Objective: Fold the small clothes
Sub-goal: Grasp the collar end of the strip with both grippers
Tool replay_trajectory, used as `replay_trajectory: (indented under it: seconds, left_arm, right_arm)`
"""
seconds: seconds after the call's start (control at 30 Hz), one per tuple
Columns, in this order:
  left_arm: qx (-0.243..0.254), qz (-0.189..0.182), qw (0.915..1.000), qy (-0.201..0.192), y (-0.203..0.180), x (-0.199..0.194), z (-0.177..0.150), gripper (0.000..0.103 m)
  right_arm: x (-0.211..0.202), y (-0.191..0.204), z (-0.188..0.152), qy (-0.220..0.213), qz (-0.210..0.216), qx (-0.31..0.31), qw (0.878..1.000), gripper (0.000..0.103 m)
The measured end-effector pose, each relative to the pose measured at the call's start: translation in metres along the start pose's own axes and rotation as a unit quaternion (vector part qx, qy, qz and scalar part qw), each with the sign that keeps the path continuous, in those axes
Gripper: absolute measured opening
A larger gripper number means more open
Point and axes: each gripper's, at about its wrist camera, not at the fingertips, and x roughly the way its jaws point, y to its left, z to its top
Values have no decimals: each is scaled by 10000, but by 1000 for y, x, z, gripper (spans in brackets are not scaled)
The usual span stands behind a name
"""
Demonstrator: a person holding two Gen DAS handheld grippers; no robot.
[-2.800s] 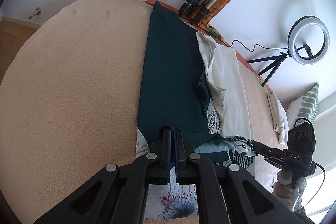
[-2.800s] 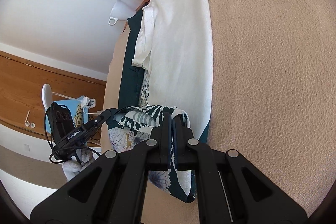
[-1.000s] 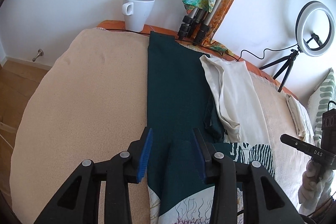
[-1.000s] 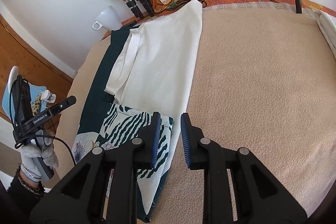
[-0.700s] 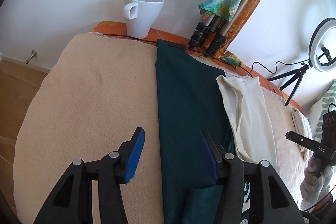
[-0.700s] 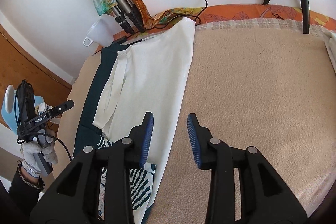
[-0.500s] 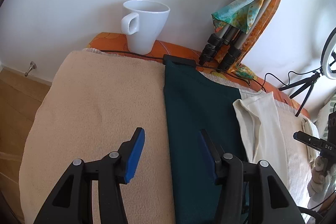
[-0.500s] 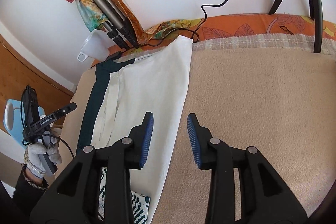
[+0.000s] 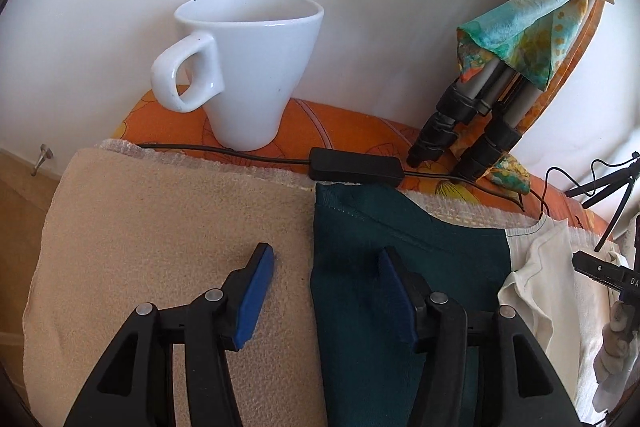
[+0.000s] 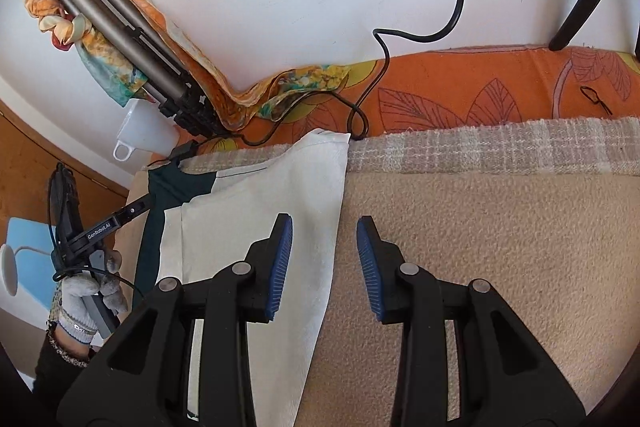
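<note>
Left gripper (image 9: pixel 326 291), jaws spread, straddling dark green garment (image 9: pixel 400 267) edge; right gripper (image 10: pixel 324 259), jaws spread, straddling cream garment (image 10: pixel 280 211) edge: evidently positioned for corner grasps.

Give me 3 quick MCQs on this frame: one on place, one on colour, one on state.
1. The white mug stands: A) on the orange cloth by the wall B) on the dark green garment C) on the floor
2. Garment under the left hand-held gripper: A) red B) dark green C) yellow
3. The right hand-held gripper is: A) shut on cloth B) open, empty C) out of view

A: its base sits on the orange cloth.
B: the dark green garment lies between the jaws.
B: the jaws are spread astride the white garment edge.
</note>
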Motion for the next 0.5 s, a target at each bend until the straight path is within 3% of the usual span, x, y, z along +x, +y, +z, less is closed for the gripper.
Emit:
replay_trajectory:
  seconds: [0.13,0.2,0.23,0.3,0.33,0.37,0.5]
  left_arm:
    - [158,88,9998,-44,-9,7,5,57]
    - [212,178,9996,-57,-13,10,7,43]
    - [236,150,9996,-18,-15,13,7,26]
    - [269,131,9995,-47,-18,13,9,14]
    - [274,77,9996,-45,-20,13,9,1]
    - [257,21,9997,-49,-20,13,9,0]
    - [195,-173,9995,-154,-21,1,9,0]
  right_arm:
    - [12,2,12,-36,-32,-22,10000,36]
    - [14,3,15,-83,27,-8,10000,36]
    - [15,4,17,-83,70,21,9999,35]
    - [18,5,18,-99,75,42,9999,25]
    - [19,6,18,-84,96,40,9999,15]
    - [21,8,19,-80,115,19,9999,9]
    - [15,17,19,-219,91,-98,9997,4]
